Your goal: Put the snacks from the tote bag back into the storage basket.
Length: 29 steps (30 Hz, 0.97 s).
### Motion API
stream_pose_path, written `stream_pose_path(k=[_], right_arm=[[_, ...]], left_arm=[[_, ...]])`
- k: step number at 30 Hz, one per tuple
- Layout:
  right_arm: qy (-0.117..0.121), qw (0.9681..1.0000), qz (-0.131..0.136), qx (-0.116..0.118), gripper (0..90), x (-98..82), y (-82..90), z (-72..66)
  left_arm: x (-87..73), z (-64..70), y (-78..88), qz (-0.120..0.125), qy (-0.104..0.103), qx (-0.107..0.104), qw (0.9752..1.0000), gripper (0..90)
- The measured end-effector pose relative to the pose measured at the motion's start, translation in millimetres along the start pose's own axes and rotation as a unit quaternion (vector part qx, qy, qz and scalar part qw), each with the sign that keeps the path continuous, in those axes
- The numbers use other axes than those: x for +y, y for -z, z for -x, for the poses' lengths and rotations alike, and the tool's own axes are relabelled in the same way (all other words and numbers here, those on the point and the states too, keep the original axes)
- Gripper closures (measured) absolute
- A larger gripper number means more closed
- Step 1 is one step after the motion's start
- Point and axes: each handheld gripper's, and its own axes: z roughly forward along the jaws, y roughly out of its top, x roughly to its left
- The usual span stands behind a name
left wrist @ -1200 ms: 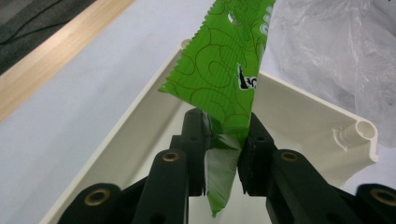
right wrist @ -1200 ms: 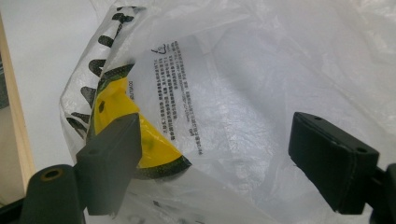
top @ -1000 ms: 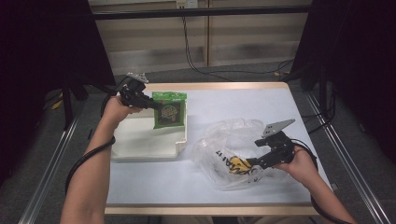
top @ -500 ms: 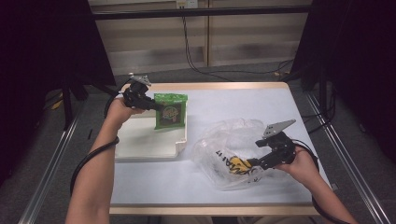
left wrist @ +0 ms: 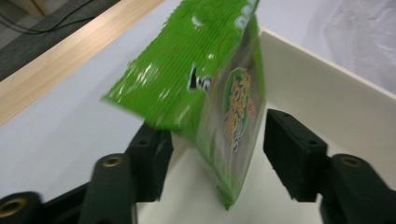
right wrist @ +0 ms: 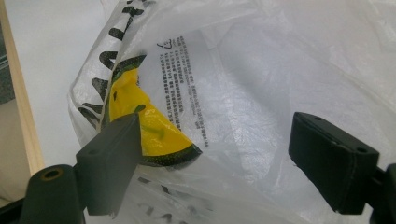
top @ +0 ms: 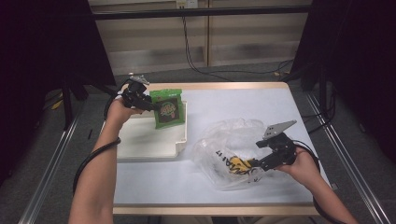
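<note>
A green snack packet (top: 167, 108) stands tilted over the far right corner of the white tray (top: 144, 140). My left gripper (top: 150, 103) sits just left of it. In the left gripper view the packet (left wrist: 205, 93) hangs loosely between the black pads (left wrist: 289, 158) of the left gripper (left wrist: 217, 140). Its jaws have just been opening and no longer press the packet. My right gripper (top: 254, 164) rests at the near side of a crumpled clear plastic bag (top: 229, 140) holding a yellow packet (top: 237, 164). The right gripper (right wrist: 215, 154) stands open over the bag (right wrist: 261, 70).
The white table top (top: 261, 102) has a wooden rim (top: 224, 86) and metal rails on both sides. Dark curtains and cables lie beyond the far edge. The person's forearms come in from the bottom.
The left hand has shifted only slightly at the tray's far corner, with the green packet still there. The right hand and the plastic bag have not moved.
</note>
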Motion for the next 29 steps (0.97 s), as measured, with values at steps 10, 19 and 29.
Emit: stream_pose_path(k=[10, 19, 29], right_arm=[[0.000, 1.0000, 0.004, -0.003, 17.2, -2.5, 0.1, -1.6], [0.004, 0.9999, 0.011, -0.005, 17.0, -0.7, 5.9, -6.7], [-0.008, 0.9994, 0.023, -0.026, 16.9, 3.5, 20.0, -4.7]], left_arm=[[-10.9, 9.0, 26.8, -0.004, 0.019, 0.034, 0.9992, 19.4], [-20.9, 43.0, 41.9, -0.007, 0.012, 0.045, 0.9989, 14.9], [-28.4, 68.7, 49.2, -0.017, -0.014, 0.035, 0.9991, 13.5]])
